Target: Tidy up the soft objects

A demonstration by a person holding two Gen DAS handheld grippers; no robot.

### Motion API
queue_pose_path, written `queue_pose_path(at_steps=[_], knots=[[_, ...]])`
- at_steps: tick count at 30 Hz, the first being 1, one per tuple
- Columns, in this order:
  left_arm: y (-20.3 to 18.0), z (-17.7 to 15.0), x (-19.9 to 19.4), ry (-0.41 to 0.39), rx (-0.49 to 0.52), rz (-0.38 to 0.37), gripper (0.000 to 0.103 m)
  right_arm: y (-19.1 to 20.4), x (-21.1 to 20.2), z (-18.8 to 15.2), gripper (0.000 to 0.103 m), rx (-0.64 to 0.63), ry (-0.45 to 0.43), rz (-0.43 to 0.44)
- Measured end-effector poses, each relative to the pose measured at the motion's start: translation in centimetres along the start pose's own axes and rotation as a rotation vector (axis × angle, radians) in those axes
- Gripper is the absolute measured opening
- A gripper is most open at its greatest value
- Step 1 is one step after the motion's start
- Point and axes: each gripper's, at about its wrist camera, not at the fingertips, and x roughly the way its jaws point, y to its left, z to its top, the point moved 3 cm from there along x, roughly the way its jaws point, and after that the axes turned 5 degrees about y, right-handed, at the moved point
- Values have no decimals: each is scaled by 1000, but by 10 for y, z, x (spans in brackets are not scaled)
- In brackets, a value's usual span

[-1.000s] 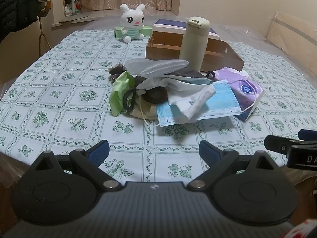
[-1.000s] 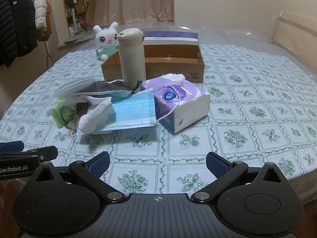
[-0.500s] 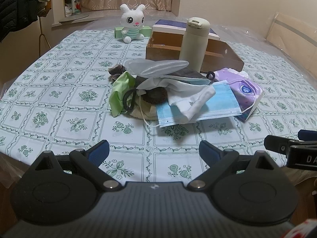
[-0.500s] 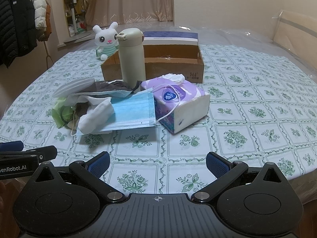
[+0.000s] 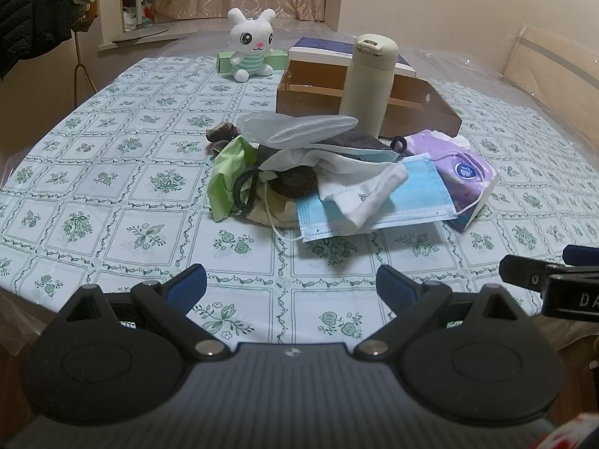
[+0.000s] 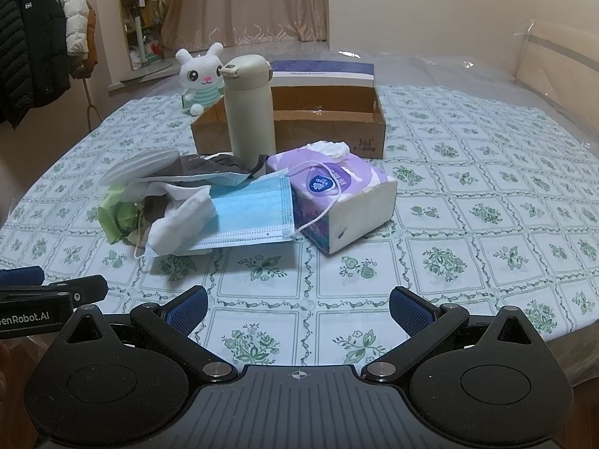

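A heap of soft things lies mid-table: a blue face mask (image 5: 408, 198) (image 6: 252, 213), a white cloth (image 5: 368, 191) (image 6: 179, 220), a green cloth (image 5: 228, 172), a grey insole (image 5: 299, 131) and dark fabric. A purple tissue pack (image 5: 468, 176) (image 6: 337, 194) lies at the heap's right, with the mask's ear loop over it. A white plush rabbit (image 5: 251, 48) (image 6: 200, 78) sits at the far side. My left gripper (image 5: 290, 286) and right gripper (image 6: 297, 305) are both open and empty, over the table's near edge, well short of the heap.
An open cardboard box (image 5: 411, 108) (image 6: 325, 119) stands behind the heap, with a cream thermos bottle (image 5: 368, 82) (image 6: 249, 108) upright in front of it and a blue-white box (image 6: 322, 73) behind. A green carton (image 5: 224, 61) lies behind the rabbit. Coats (image 6: 33, 60) hang at the left.
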Motion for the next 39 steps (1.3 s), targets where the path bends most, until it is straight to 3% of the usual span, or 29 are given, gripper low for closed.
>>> queue_pose_path(at_steps=[39], knots=[[3,3,-1,2,-3,-3,96,1,1,1,102,-6,-4,1]])
